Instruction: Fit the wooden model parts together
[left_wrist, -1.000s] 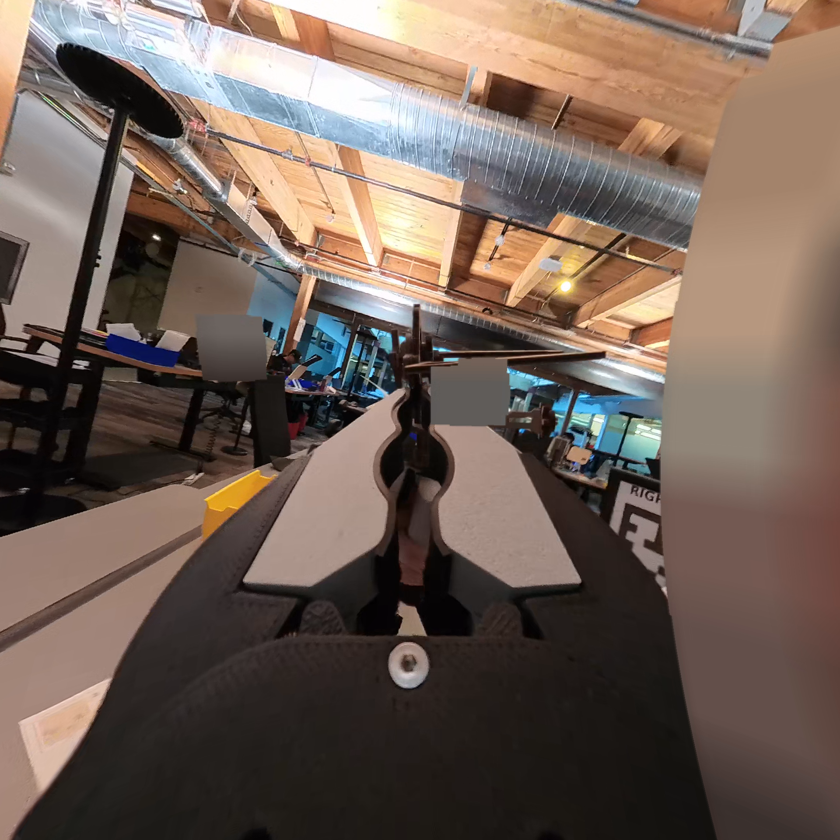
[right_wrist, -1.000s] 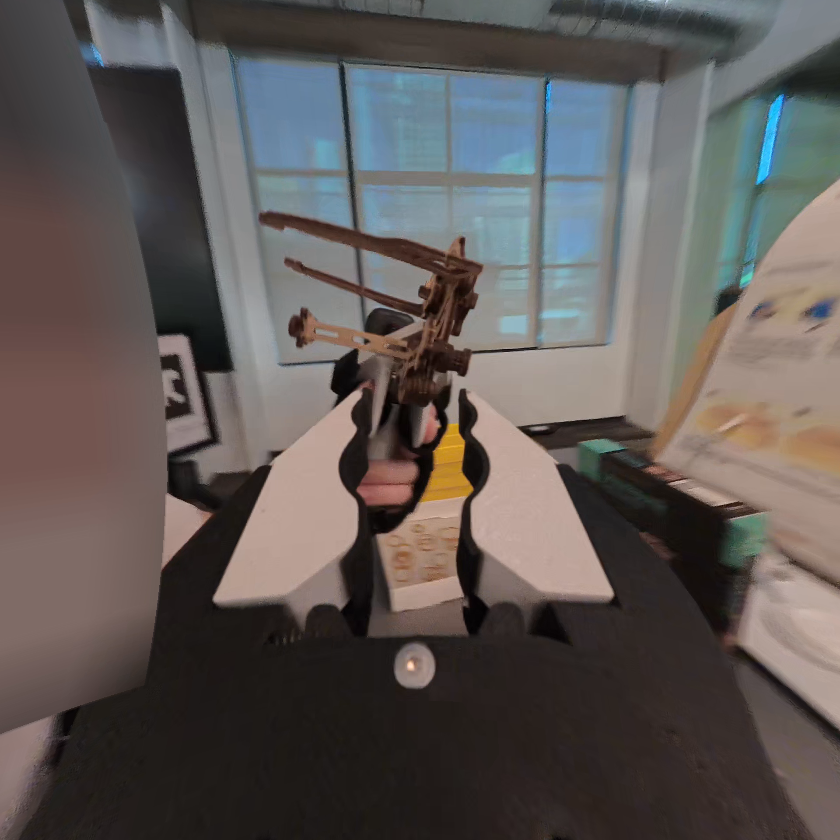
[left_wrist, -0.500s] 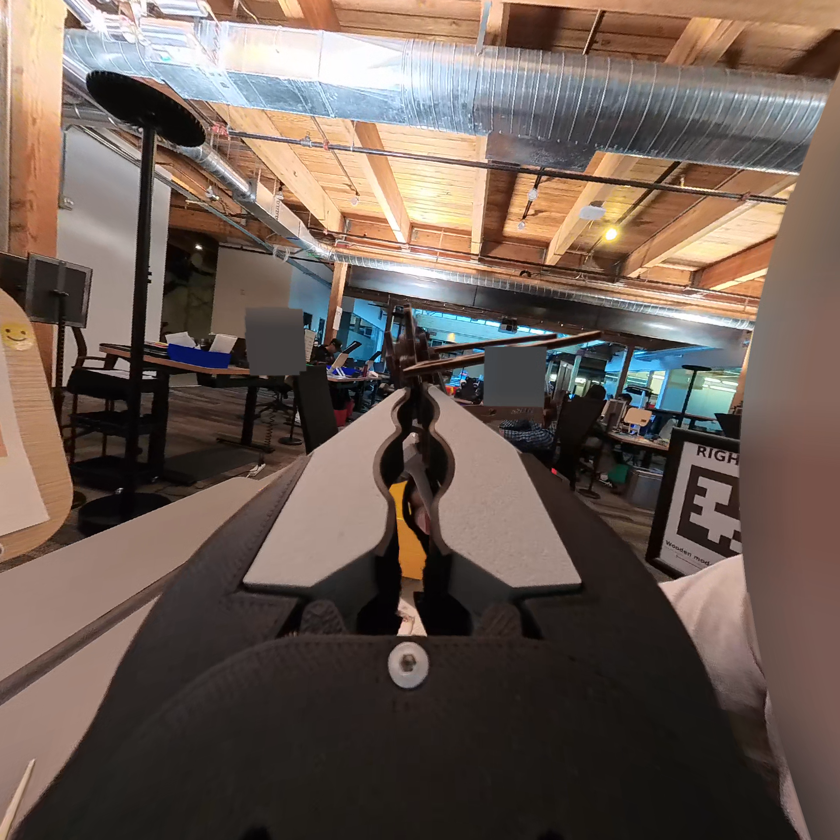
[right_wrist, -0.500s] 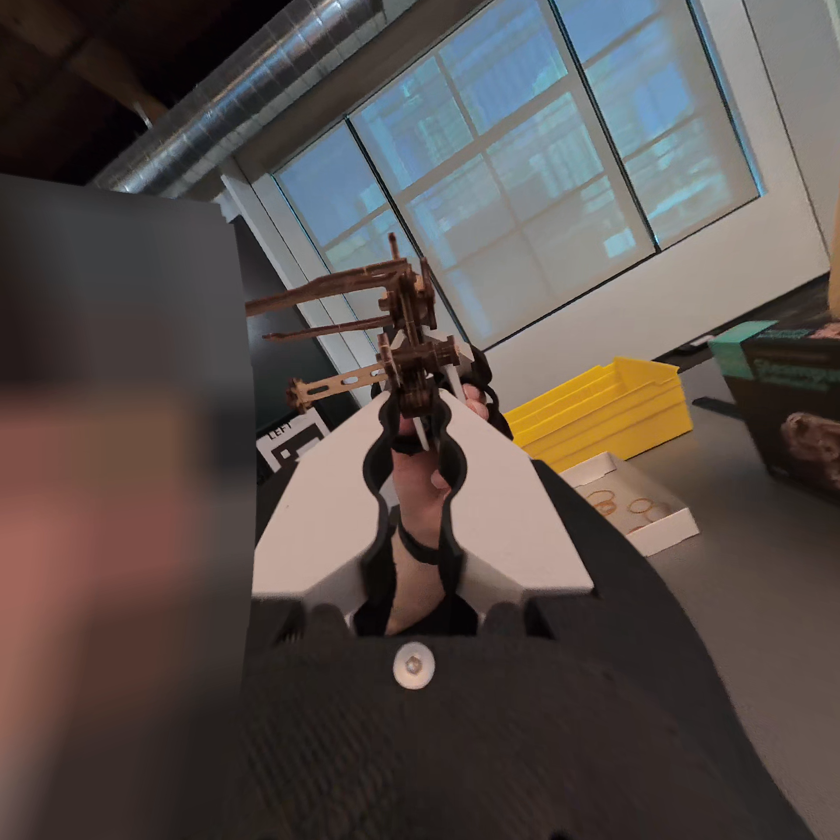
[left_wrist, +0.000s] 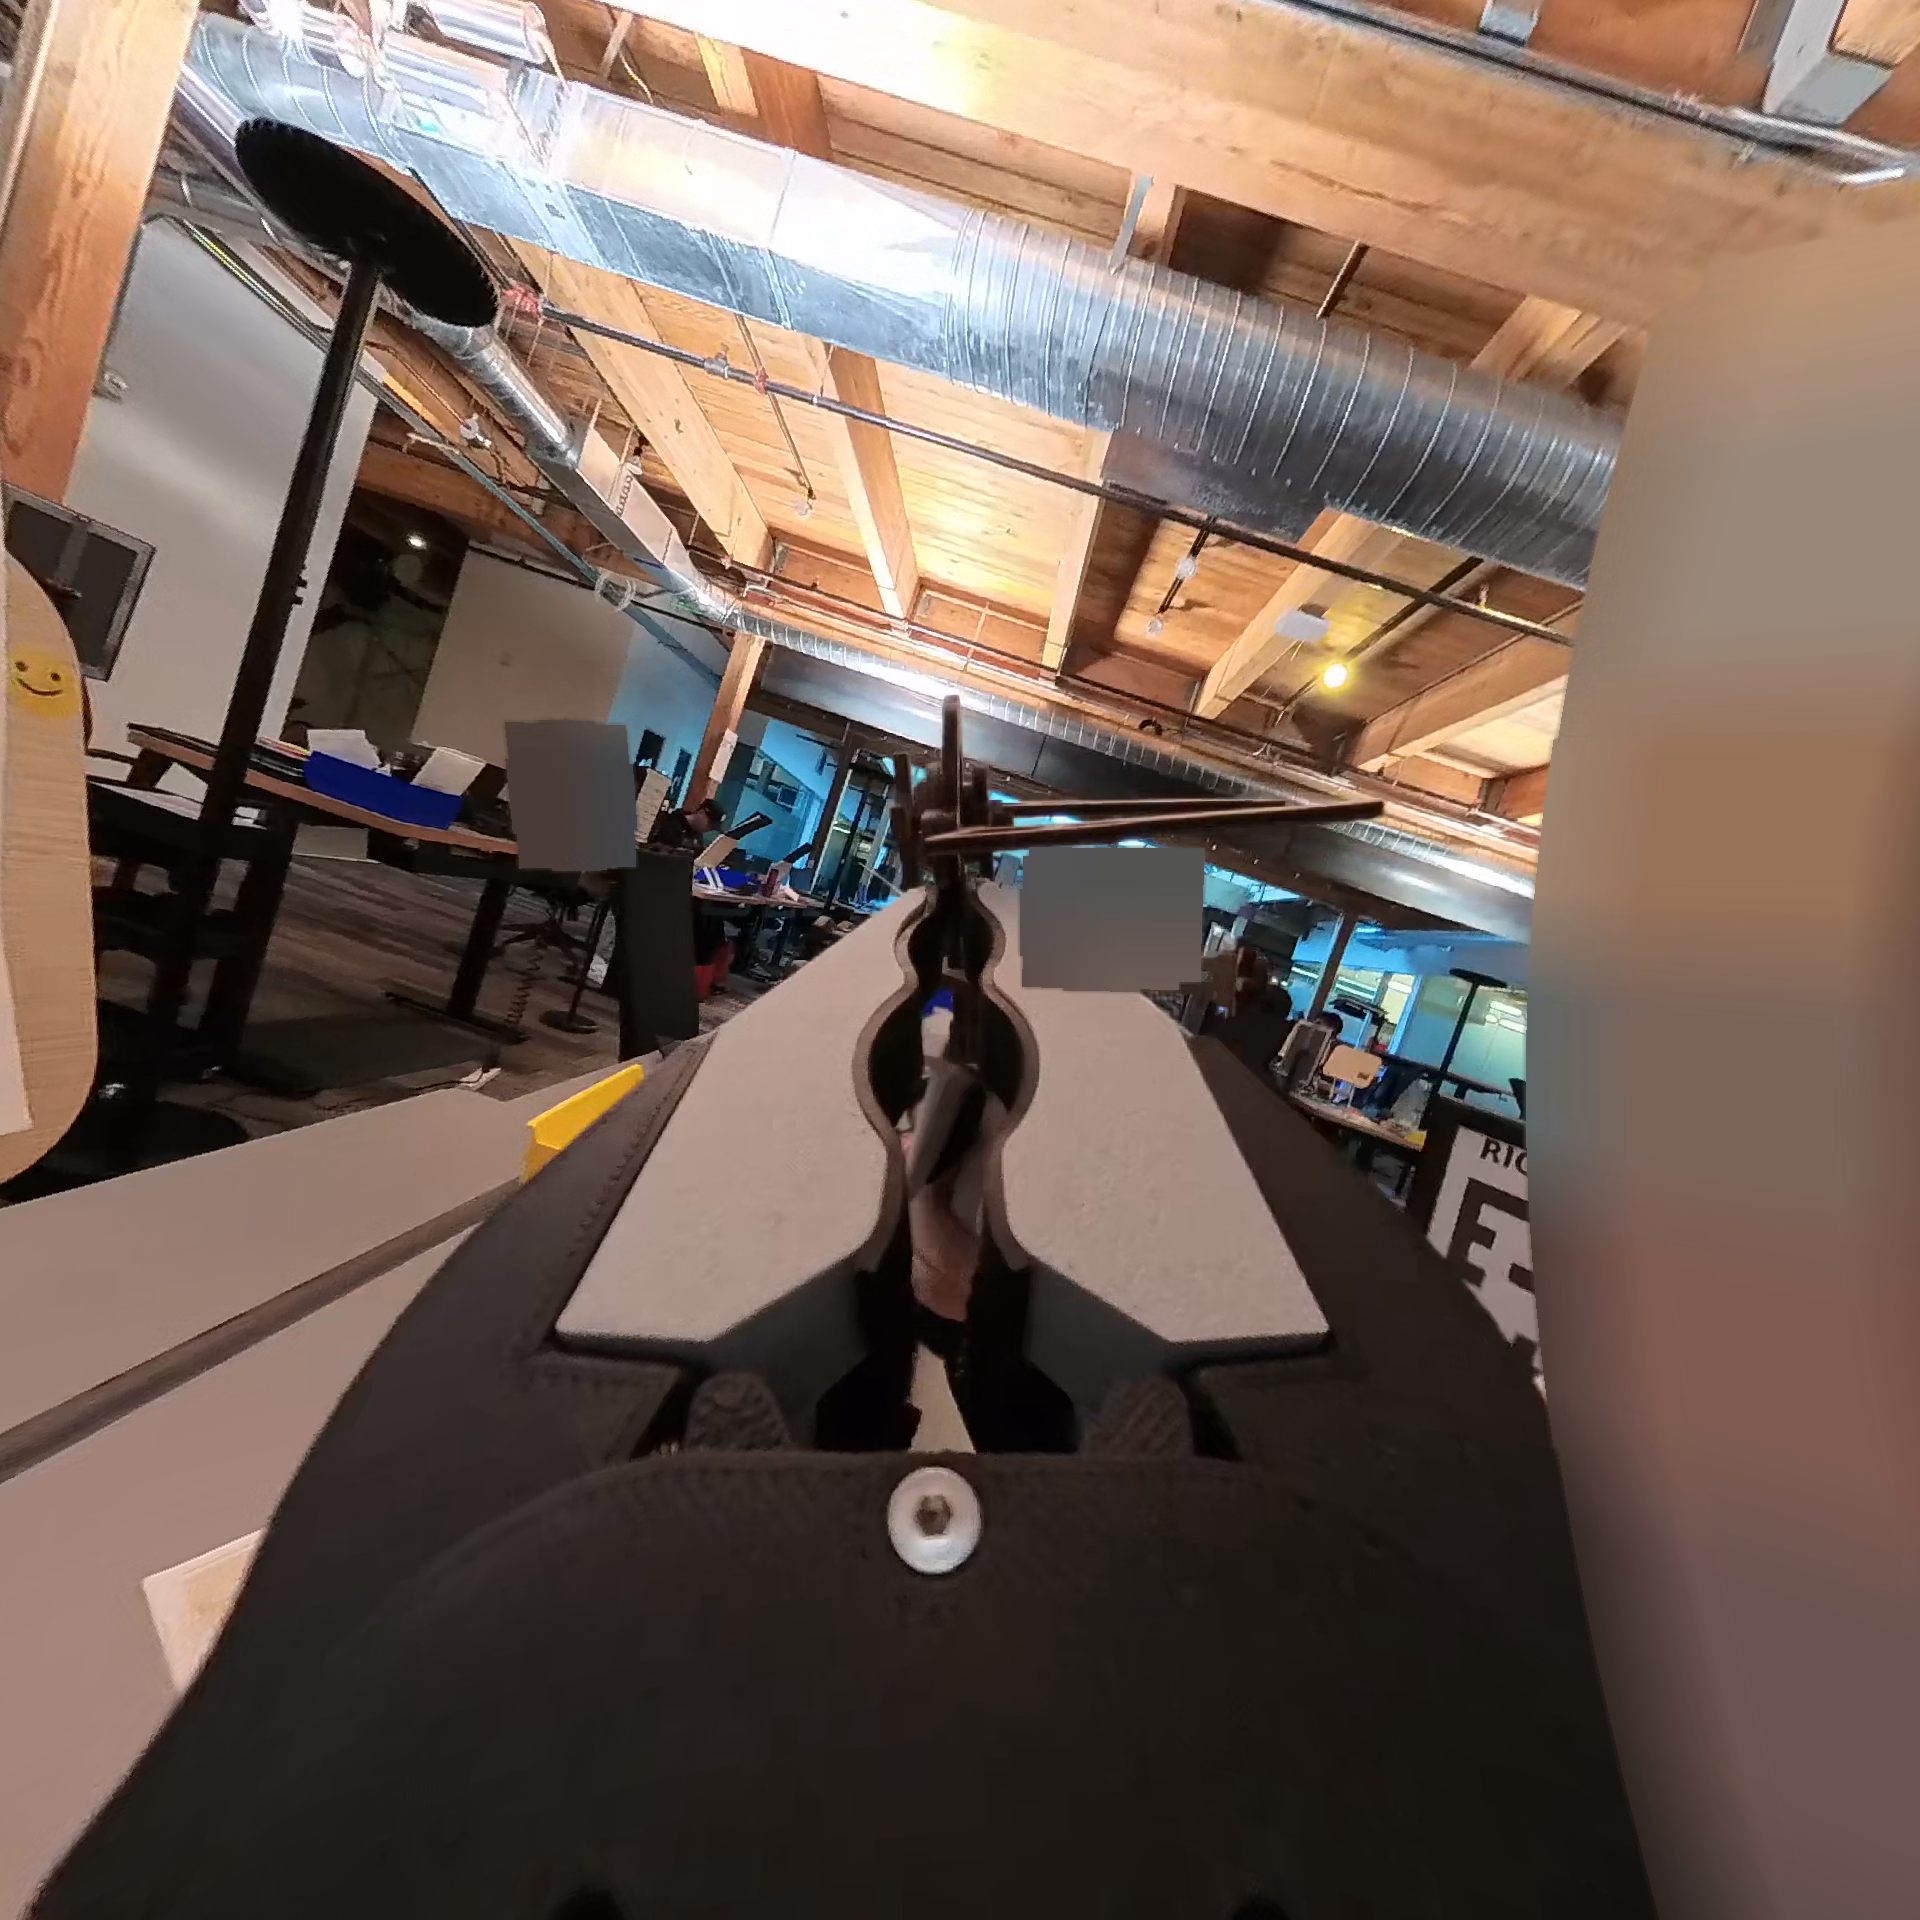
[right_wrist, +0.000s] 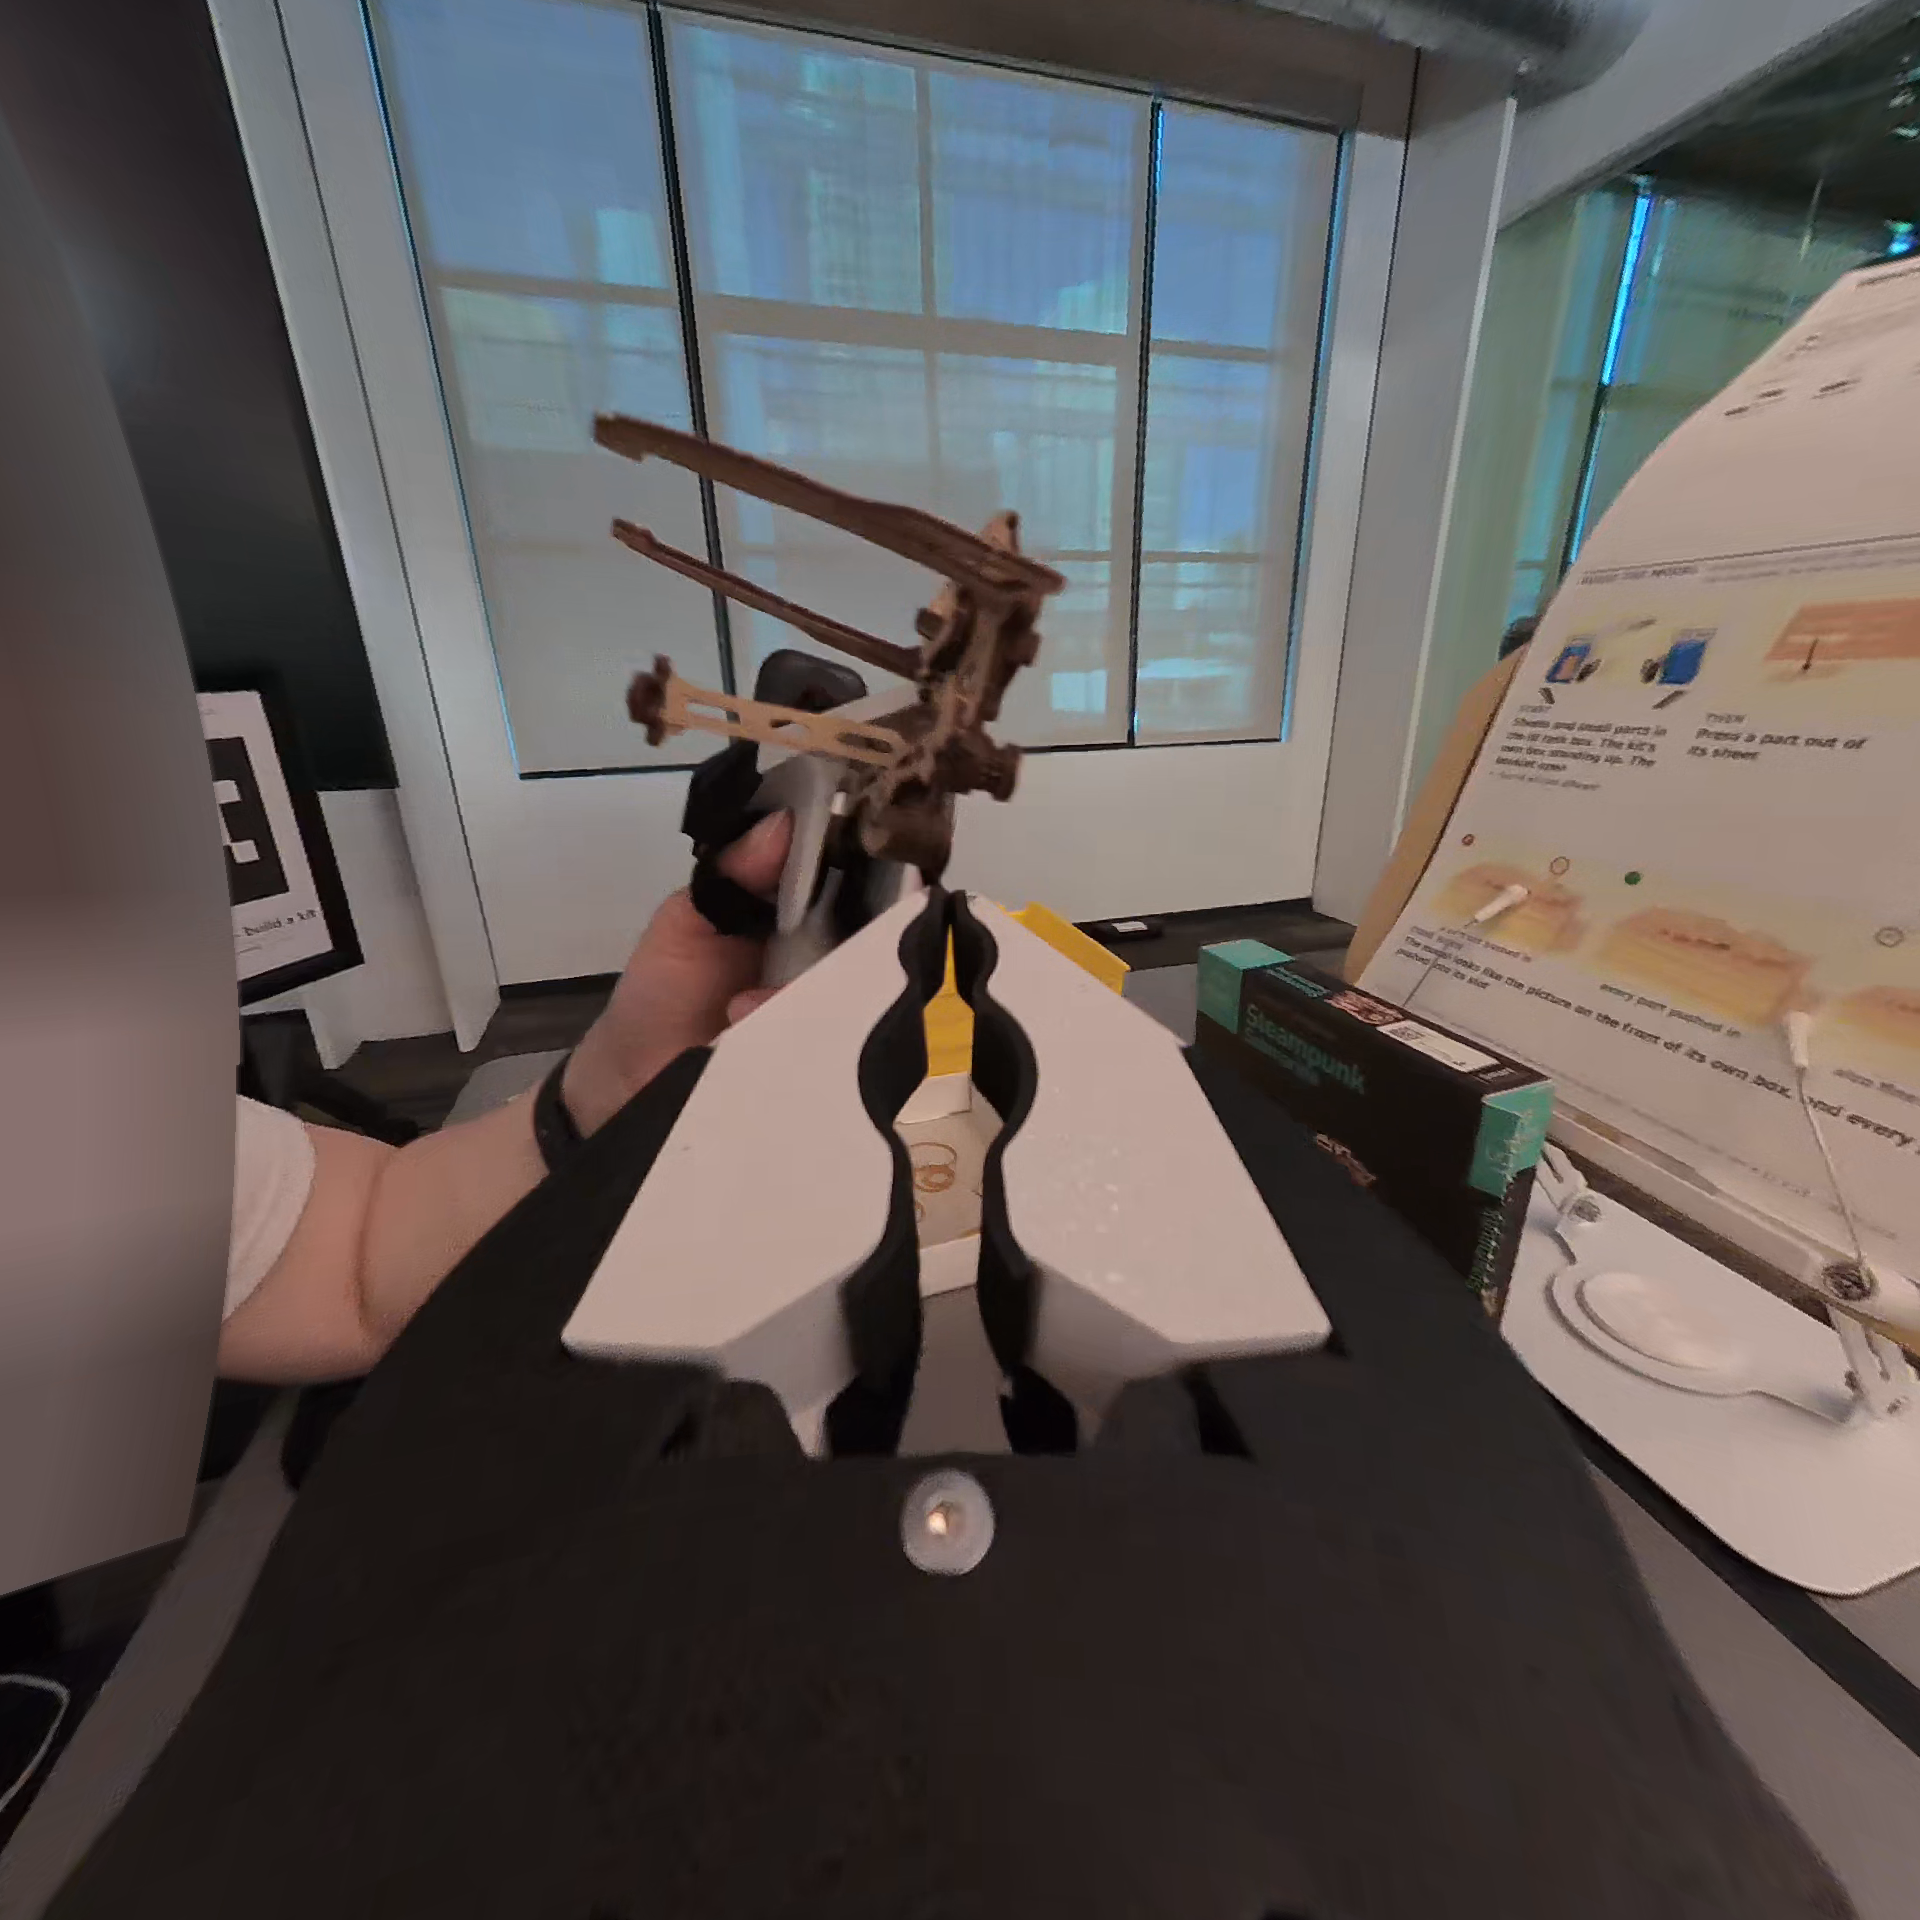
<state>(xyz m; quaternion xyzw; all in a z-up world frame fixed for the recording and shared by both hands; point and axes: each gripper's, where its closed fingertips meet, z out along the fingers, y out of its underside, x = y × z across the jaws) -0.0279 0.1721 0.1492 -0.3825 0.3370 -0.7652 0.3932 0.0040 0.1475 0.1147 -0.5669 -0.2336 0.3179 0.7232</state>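
Observation:
The brown wooden model (right_wrist: 935, 727), a small frame with long thin arms, is held up in the air. In the left wrist view my left gripper (left_wrist: 945, 894) is shut on the model's body (left_wrist: 951, 800), and its arms (left_wrist: 1143, 821) stick out to the right. The right wrist view shows that left gripper (right_wrist: 800, 852) and the hand (right_wrist: 665, 987) that holds it behind the model. My right gripper (right_wrist: 940, 904) is shut, with its tips right at the model's lower end. I cannot tell whether it pinches any of the wood.
On the grey table (left_wrist: 156, 1299) stand a yellow bin (right_wrist: 1060, 945), a white tray (right_wrist: 945, 1174) with small rings, a black-and-teal kit box (right_wrist: 1351, 1081) and a tilted instruction board (right_wrist: 1714, 831) on the right. A framed tag sign (right_wrist: 260, 831) stands at the left. The left gripper's tips are roughly 6 cm from the right gripper's.
My right gripper was open one second ago, then shut at the model's base. The model now stands up and left of the right tips. My left gripper kept its hold throughout.

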